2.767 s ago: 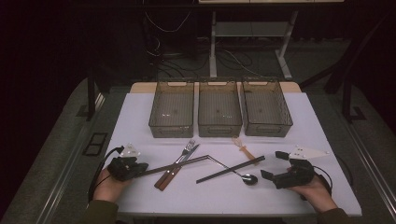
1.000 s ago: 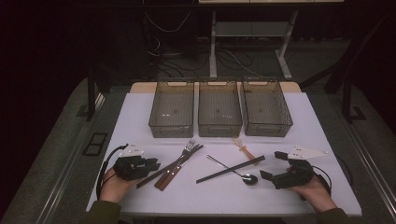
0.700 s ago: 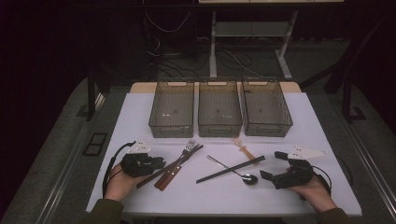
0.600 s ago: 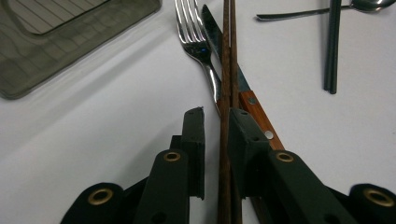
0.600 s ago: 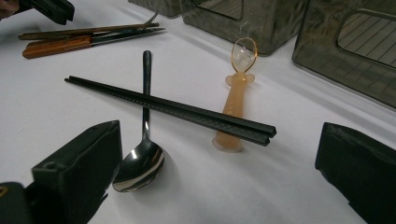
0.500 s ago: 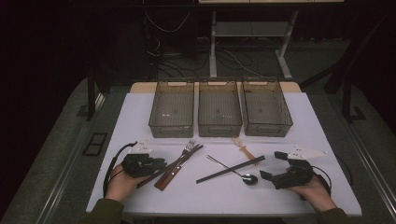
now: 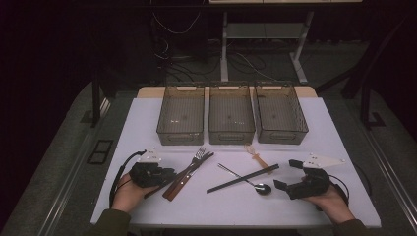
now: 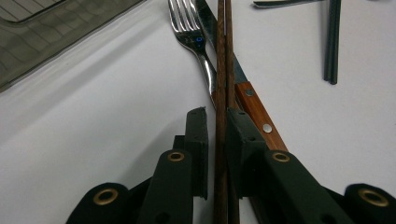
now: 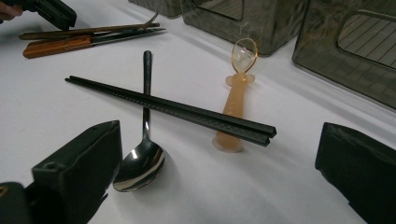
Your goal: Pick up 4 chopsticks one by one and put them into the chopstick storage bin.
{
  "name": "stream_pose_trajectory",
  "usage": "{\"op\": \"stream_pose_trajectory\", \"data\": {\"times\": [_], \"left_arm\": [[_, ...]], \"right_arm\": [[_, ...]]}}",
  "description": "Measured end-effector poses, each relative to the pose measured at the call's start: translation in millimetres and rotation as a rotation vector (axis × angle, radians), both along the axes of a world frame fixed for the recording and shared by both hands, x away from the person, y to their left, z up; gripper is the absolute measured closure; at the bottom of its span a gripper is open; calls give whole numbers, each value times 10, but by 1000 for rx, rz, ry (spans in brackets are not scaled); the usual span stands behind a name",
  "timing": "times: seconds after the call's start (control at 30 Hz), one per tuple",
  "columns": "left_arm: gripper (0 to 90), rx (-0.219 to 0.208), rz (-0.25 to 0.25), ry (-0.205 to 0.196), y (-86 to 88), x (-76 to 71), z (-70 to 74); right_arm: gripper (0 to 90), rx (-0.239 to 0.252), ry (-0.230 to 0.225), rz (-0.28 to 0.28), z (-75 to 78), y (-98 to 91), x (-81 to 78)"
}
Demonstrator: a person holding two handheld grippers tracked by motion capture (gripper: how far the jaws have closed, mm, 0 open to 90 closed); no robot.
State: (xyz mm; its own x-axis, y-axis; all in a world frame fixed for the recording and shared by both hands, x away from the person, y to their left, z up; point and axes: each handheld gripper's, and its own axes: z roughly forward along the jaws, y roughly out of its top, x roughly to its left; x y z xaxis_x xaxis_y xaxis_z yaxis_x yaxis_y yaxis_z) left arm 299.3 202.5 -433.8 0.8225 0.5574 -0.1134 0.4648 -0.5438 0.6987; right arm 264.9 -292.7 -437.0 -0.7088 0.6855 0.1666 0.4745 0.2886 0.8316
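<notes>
A pair of brown wooden chopsticks [image 8: 223, 56] lies over a wood-handled knife [image 8: 257, 116], beside a steel fork [image 8: 194, 42]. My left gripper [image 8: 217, 121] has its jaws on either side of those chopsticks. The jaws have just been closing, and the pads now press on the sticks. In the high view, my left gripper [image 7: 166, 175] sits at the near end of the brown chopsticks [image 7: 189, 169]. My right gripper [image 7: 284, 173] rests open at the right, and its jaws [image 9: 222, 140] stand wide apart with nothing between them.
Black chopsticks [image 9: 177, 109] lie across a steel spoon [image 9: 140, 163] and an orange plastic spoon [image 9: 236, 102], just ahead of my right gripper. Three smoky plastic bins [image 7: 180, 139] [image 7: 231, 139] [image 7: 282, 139] stand in a row at the back of the white table [image 7: 295, 216].
My left gripper has slid right to the cutlery pile and its jaws have come around the brown chopsticks. The right gripper has kept still.
</notes>
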Motion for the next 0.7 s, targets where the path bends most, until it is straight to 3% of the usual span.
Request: {"op": "stream_pose_trajectory", "data": {"times": [0.13,0.4,0.7], "left_arm": [[790,-8,10,10,0,-2,-10],[797,39,-10,10,-20,10,-46],[800,61,-7,13,-38,3,-78]], "right_arm": [[10,0,-1,-1,0,-1,1],[10,0,-2,0,1,-3,1],[9,1,-1,0,3,-3,0]]}}
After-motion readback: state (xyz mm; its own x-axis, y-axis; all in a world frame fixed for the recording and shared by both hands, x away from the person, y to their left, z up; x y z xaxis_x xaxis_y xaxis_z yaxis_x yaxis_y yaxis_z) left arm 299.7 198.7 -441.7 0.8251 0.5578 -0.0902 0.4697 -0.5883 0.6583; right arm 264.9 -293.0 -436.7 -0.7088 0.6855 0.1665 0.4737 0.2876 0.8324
